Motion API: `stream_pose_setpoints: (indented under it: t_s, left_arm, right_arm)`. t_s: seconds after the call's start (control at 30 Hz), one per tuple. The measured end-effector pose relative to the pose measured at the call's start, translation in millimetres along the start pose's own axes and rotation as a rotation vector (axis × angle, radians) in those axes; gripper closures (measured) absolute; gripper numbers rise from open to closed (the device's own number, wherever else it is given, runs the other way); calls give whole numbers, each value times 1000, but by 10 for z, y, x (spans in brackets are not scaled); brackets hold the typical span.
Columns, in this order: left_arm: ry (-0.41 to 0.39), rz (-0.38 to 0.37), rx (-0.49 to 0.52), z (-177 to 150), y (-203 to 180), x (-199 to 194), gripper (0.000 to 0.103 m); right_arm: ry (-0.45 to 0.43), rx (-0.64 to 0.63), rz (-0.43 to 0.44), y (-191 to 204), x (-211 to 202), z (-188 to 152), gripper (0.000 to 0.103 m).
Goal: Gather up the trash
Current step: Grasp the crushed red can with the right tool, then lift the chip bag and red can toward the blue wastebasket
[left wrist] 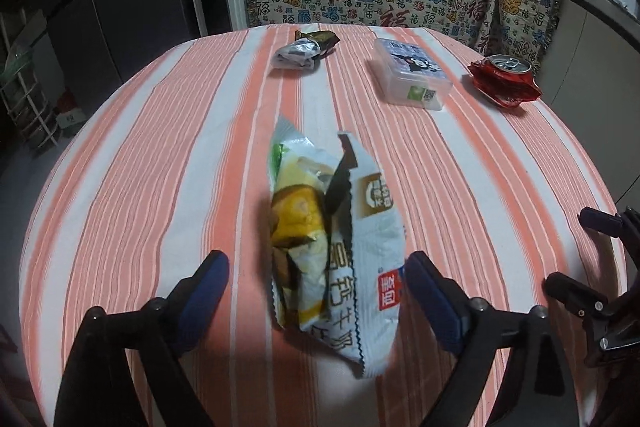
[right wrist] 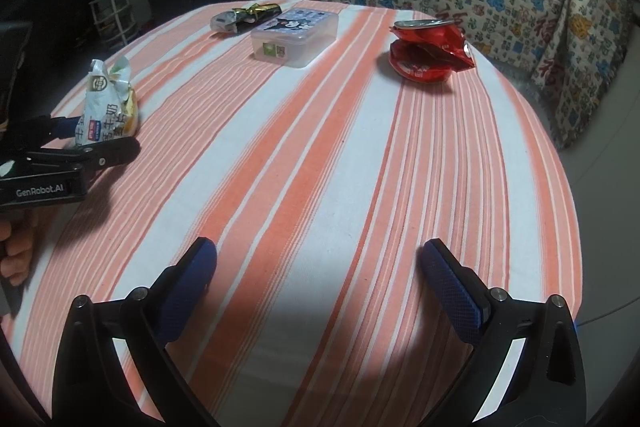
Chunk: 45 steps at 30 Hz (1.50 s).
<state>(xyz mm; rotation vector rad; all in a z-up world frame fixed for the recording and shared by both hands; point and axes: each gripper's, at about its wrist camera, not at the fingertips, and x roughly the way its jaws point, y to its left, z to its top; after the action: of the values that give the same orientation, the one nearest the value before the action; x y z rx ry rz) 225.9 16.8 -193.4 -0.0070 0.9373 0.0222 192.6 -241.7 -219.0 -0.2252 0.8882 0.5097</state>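
My left gripper [left wrist: 316, 291] stands wide, its blue pads either side of the snack wrapper [left wrist: 332, 251] but not yet touching it; the wrapper lies crumpled on the striped tabletop [left wrist: 140, 167], near my edge of it, between the two fingers. To take it well, I judge I should bring the fingers lower and a little forward so the pads meet the bunched middle of the wrapper and not its loose serrated end; thin film slips and folds, so I would close slowly and firmly, then lift straight up before carrying it off; closing on the tail alone risks it sliding out.

The wrapper is white and pale blue with a yellow picture, dark torn edges and printed characters; it is torn open and puckered, standing up somewhat from the cloth, and looks light and empty.

My right gripper [right wrist: 316, 283] is also wide and holds nothing, hovering over bare cloth on the right side of the tabletop. Farther off lie the other pieces: a crushed red can [right wrist: 430, 51] toward the far right, and a small silver wrapper [left wrist: 298, 53] with a dark gold one [left wrist: 318, 37] touching it at the far edge; a clear lidded box [left wrist: 412, 73] sits between those and the can, and I cannot tell whether it counts as trash.
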Motion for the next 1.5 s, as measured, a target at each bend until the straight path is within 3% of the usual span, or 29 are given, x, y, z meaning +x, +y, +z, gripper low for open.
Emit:
stream_pose_setpoints:
  t_s: [0.17,0.33,0.53,0.63,0.7,0.73,0.9,1.03,1.13,1.3,1.5]
  left_arm:
    - [3,2,12,-3,10,12,7]
    - [3,1,11,-3,10,11,7]
    - [3,1,11,1,16,13,6]
    - [3,0,11,-2,21,17,6]
    - [3,0,10,-1,21,16,6]
    - [3,0,11,-1,21,16,6]
    - [3,1,11,1,22,18,6]
    - [3,0,11,3,25,18,5]
    - [3,0,11,2,27,19,5]
    - [3,-1,11,4,21,17,5]
    - [3,-1,11,-1,25,16,5]
  right_arm:
    - [9,38,-28,-145,-7,62,2]
    - [-1,147,-82,-660,162,489,1]
    - [6,58,-122,-788,731,1070,3]
    - [-3,7,-129,-771,884,1278,14]
    - [-9,-2,-122,-772,930,1331,38]
    - [-11,-2,-124,-773,918,1316,40]
    - [6,17,-100,-629,661,998,40]
    - [24,49,-16,-149,294,494,40]
    - [-16,12,-19,202,132,236,37]
    - [1,66,-37,193,153,200,8]
    - [9,71,-44,188,171,212,3]
